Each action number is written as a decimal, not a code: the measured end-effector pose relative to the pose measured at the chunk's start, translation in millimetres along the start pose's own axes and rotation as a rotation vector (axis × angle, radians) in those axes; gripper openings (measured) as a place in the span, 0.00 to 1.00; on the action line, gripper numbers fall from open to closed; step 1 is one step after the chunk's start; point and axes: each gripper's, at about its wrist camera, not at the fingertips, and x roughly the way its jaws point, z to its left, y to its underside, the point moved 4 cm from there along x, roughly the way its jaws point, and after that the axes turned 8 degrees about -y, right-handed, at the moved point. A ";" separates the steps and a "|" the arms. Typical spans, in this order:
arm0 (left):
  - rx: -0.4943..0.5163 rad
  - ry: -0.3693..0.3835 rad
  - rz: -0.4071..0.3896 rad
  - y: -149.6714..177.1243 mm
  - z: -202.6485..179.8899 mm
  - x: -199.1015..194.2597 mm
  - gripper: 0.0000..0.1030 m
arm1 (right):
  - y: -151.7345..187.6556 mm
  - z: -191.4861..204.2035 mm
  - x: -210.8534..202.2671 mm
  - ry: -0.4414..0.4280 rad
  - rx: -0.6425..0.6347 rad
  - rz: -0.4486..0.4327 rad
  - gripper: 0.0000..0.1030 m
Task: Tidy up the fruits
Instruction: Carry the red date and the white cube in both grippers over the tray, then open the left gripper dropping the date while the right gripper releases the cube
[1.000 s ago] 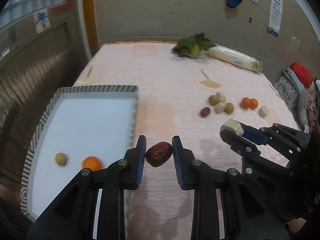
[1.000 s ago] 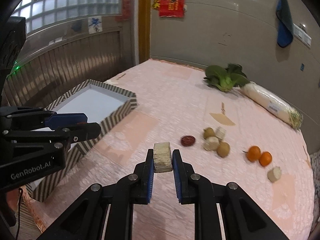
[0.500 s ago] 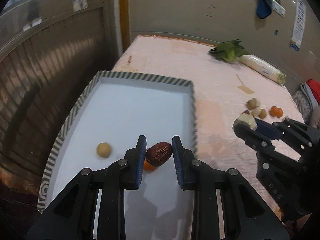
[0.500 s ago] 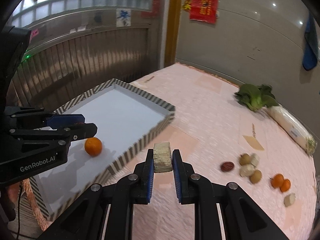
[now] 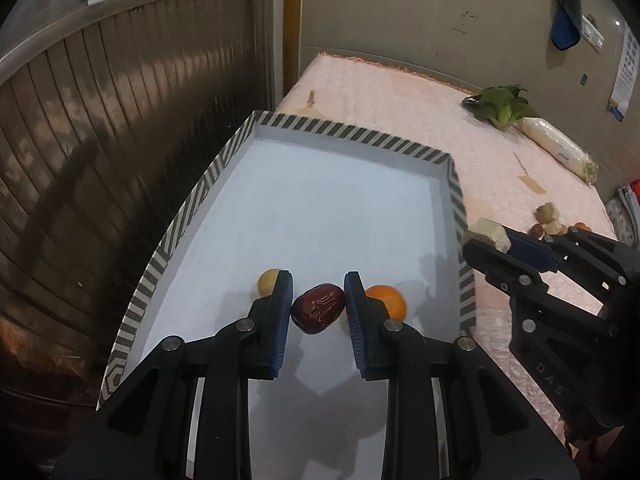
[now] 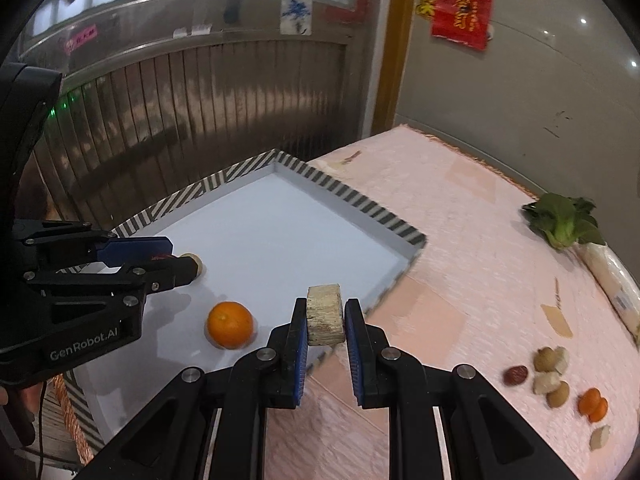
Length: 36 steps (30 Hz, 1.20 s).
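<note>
My left gripper is shut on a dark red date and holds it above the white tray with a striped rim. In the tray lie an orange and a small tan fruit. My right gripper is shut on a pale beige chunk over the tray's right rim. The orange shows in the right wrist view too. Several fruits lie loose on the pink tablecloth at the right.
A leafy green and a wrapped white radish lie at the table's far right. A metal shutter wall runs along the left of the tray. The pink cloth covers the table.
Both grippers moved left from the cloth toward the tray. The left one now holds the date over the tray, between the orange and the tan fruit. Both grips are unchanged.
</note>
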 end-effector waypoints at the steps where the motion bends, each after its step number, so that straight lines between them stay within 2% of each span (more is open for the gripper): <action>1: 0.000 0.000 0.005 1.0 0.8 1.8 0.25 | -1.1 1.5 3.7 -0.003 -0.003 0.005 0.16; 14: -0.016 -0.012 0.055 9.8 9.5 21.8 0.25 | -4.6 4.2 51.2 -0.027 0.008 0.081 0.16; 19: -0.040 -0.014 0.075 12.0 13.6 28.0 0.25 | -2.6 7.0 65.5 -0.092 0.037 0.096 0.17; 20: -0.039 -0.024 0.076 12.7 14.2 28.0 0.26 | -2.7 7.4 66.5 -0.097 0.037 0.094 0.17; 24: -0.046 -0.005 0.089 14.1 14.8 28.4 0.52 | -1.8 10.6 64.0 -0.116 0.047 0.092 0.17; 25: -0.051 0.000 0.084 14.2 15.3 26.9 0.54 | -1.6 10.2 61.9 -0.127 0.059 0.088 0.17; 28: -0.057 -0.011 0.066 13.1 16.6 20.6 0.54 | 0.3 7.0 53.3 -0.158 0.099 0.071 0.17; 36: -0.027 0.000 0.036 7.6 -4.9 5.1 0.54 | 7.3 -5.7 7.6 -0.135 0.128 -0.007 0.17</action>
